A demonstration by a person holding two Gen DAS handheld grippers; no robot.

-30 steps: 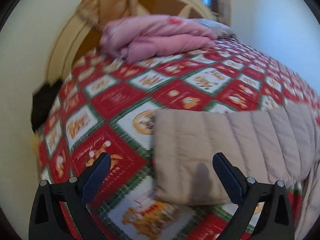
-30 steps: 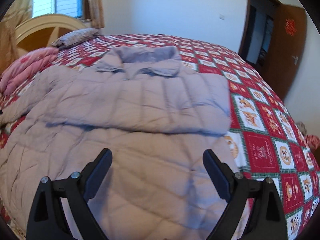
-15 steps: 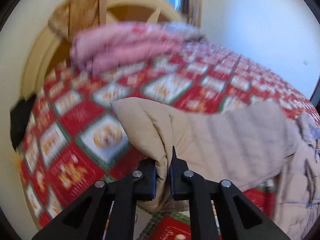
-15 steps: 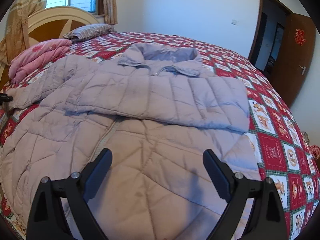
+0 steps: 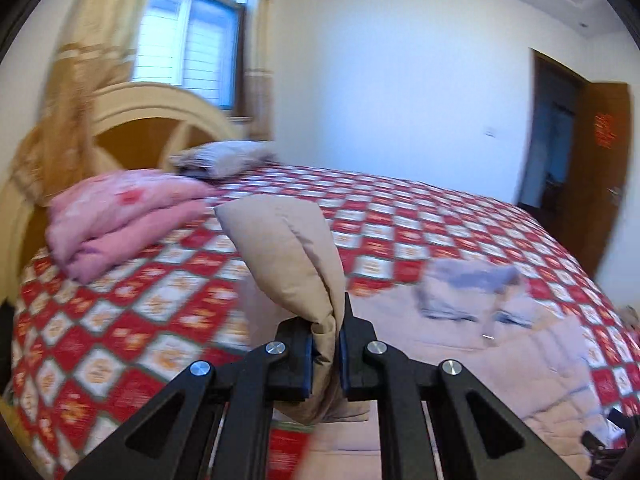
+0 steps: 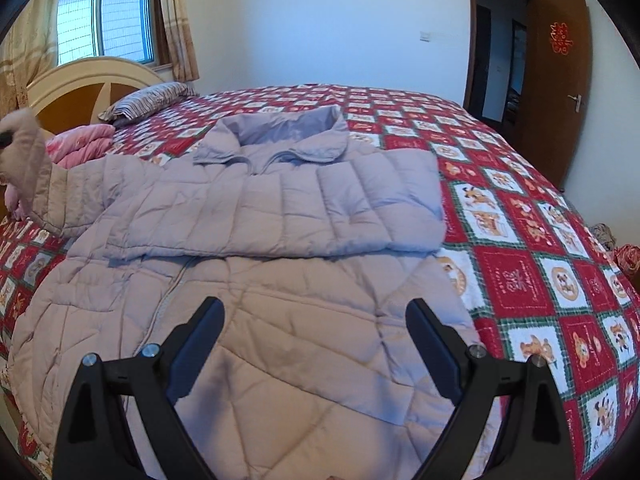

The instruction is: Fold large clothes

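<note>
A large pale quilted down coat [image 6: 256, 264] lies spread on the bed, collar [image 6: 280, 136] at the far end, one sleeve [image 6: 344, 216] folded across its chest. My left gripper [image 5: 325, 344] is shut on the cuff of the other sleeve [image 5: 292, 256] and holds it lifted above the bed. That raised sleeve also shows at the far left of the right wrist view [image 6: 24, 160]. My right gripper [image 6: 316, 340] is open and empty, hovering over the coat's lower front.
The bed has a red, white and green patterned cover [image 6: 532, 264]. A folded pink quilt [image 5: 124, 216] and a striped pillow [image 6: 152, 100] lie near the cream headboard [image 5: 140, 116]. A window [image 6: 104, 20] is behind; a brown door [image 6: 556, 80] stands open at right.
My left gripper closed on the sleeve cuff and lifted it up off the bed, swinging toward the coat body. My right gripper stayed open and drew back a little.
</note>
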